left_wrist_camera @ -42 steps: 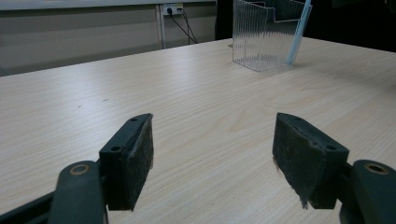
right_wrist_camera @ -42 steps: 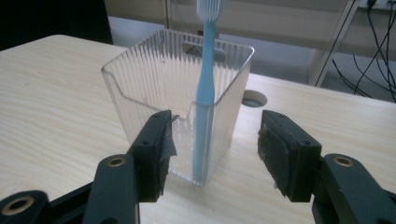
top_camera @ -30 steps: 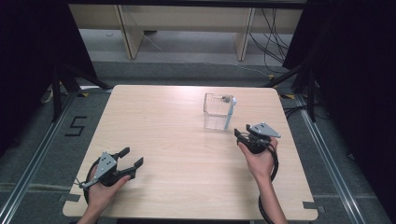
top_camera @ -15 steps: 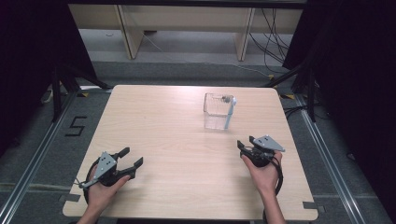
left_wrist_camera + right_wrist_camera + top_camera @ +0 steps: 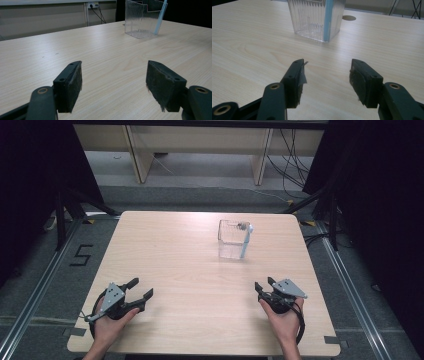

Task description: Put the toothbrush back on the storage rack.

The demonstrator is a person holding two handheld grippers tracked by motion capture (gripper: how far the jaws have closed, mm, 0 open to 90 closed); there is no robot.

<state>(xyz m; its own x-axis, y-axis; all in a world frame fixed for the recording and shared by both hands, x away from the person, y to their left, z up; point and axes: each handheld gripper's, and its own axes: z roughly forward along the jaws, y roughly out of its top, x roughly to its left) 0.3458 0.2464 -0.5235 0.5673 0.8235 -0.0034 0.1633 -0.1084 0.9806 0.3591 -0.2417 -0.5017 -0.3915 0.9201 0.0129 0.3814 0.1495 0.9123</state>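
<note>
Since the earlier frames, the right hand-held gripper [image 5: 264,287] has drawn back from beside the clear container [image 5: 232,239] toward the person's edge of the bench [image 5: 165,240], while the left hand-held gripper [image 5: 140,289] has stayed where it was.

High view: one pale wooden bench, two hand-held grippers, one clear ribbed container. The left hand-held gripper sits at the near left of the bench, held in the person's left hand [image 5: 107,322], with its jaws spread wide and nothing between them. The right hand-held gripper sits at the near right, held in the right hand [image 5: 283,320], with its jaws parted and nothing between them; a grey three-cornered plate tops it. The container stands upright on the far right-of-centre part of the bench, well apart from both grippers. One light blue strip [image 5: 245,242] runs down its right front corner. On the grey floor to the left of the bench, one marking reads "5" [image 5: 81,255].

Left gripper view: two black jaws rise from the bottom, wide apart, holding nothing, with bare bench between them. The container [image 5: 141,20] stands far ahead at the upper right, the blue strip [image 5: 160,16] on its right side. One wall socket with plugs shows in the background; no writing can be read.

Right gripper view: two black jaws stand apart and hold nothing. The container [image 5: 314,18] stands ahead and slightly left of centre, its blue strip [image 5: 327,20] facing the camera. One round hole [image 5: 349,17] lies in the bench behind it. No label is readable on the container.
</note>
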